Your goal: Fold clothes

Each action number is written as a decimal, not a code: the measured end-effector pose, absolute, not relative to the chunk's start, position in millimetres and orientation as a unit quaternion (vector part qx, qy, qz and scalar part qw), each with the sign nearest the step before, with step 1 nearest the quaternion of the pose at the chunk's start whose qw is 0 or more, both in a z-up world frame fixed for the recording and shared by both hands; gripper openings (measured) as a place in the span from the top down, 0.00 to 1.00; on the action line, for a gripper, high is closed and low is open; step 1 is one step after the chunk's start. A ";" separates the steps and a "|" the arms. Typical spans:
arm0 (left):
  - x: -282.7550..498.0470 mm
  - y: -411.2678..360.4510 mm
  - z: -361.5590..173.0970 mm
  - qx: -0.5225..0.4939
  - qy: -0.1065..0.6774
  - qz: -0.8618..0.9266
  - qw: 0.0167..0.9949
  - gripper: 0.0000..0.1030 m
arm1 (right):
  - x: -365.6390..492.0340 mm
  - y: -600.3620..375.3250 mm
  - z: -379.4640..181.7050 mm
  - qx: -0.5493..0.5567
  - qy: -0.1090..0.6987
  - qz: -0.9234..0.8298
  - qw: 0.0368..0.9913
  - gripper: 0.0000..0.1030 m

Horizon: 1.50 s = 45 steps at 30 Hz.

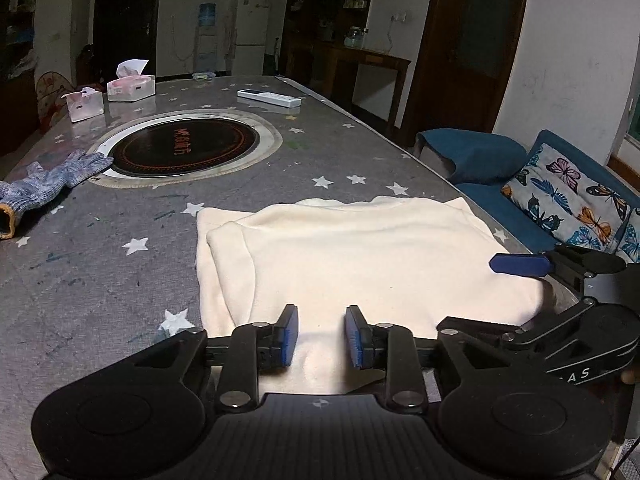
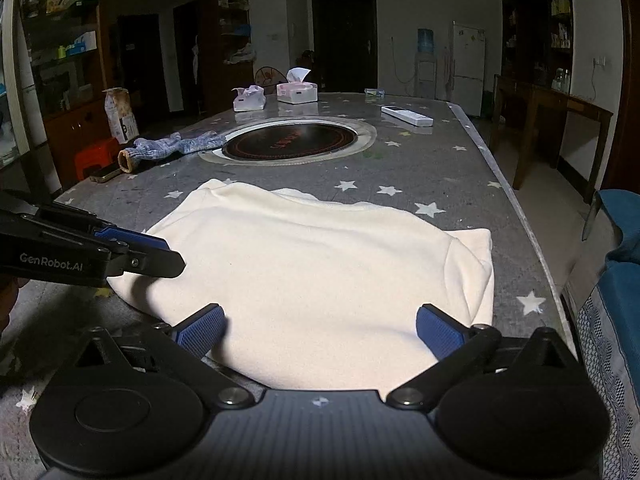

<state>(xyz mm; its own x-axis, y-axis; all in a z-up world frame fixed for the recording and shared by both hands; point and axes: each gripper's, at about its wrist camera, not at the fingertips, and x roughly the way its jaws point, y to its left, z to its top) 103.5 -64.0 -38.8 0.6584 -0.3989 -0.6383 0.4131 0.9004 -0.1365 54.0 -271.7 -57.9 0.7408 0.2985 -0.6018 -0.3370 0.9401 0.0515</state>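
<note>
A cream garment [image 1: 360,264] lies folded into a rough rectangle on the grey star-patterned table [image 1: 100,280], near its front right edge. My left gripper [image 1: 322,336] hovers over the garment's near edge, its blue pads a narrow gap apart with nothing between them. In the right wrist view the garment [image 2: 320,264] fills the middle. My right gripper [image 2: 320,330] stands wide open over its near edge, holding nothing. The left gripper [image 2: 172,256] reaches in from the left at the garment's left edge. One blue finger [image 1: 520,265] of the right gripper shows over the garment's right side.
A round black hob [image 1: 184,148] is set into the table's middle. Knitted gloves [image 1: 48,184] lie to its left, two tissue boxes [image 1: 130,86] and a white remote [image 1: 268,98] at the far end. A blue sofa with a butterfly cushion [image 1: 568,196] stands along the table's right edge.
</note>
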 end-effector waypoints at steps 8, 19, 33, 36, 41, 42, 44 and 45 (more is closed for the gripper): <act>99.5 -65.8 -38.2 0.007 0.342 -0.226 0.912 0.59 | 54.6 -271.8 -57.7 -0.030 0.317 0.171 0.932 0.00; 89.3 -57.4 -28.3 0.005 0.330 -0.232 0.915 0.56 | 73.1 -266.1 -51.4 -0.026 0.326 0.174 0.929 0.00; 81.4 -54.9 -33.4 0.032 0.321 -0.236 0.917 0.54 | 138.0 -244.1 -31.1 -0.011 0.354 0.177 0.918 0.00; 81.8 -54.6 -34.9 0.032 0.321 -0.239 0.916 0.54 | 153.3 -240.0 -33.4 -0.001 0.366 0.160 0.917 0.00; 82.9 -51.9 -36.5 0.027 0.321 -0.245 0.914 0.53 | 175.1 -233.4 -40.1 -0.003 0.383 0.127 0.915 0.00; 83.2 -51.1 -36.9 0.026 0.322 -0.246 0.914 0.53 | 179.2 -232.2 -41.7 -0.005 0.387 0.120 0.914 0.00; 83.6 -50.3 -37.5 0.024 0.322 -0.247 0.913 0.53 | 186.8 -229.4 -46.2 -0.010 0.400 0.111 0.910 0.00; 83.5 -50.0 -37.8 0.024 0.322 -0.248 0.913 0.53 | 189.8 -227.7 -49.2 -0.015 0.406 0.107 0.908 0.00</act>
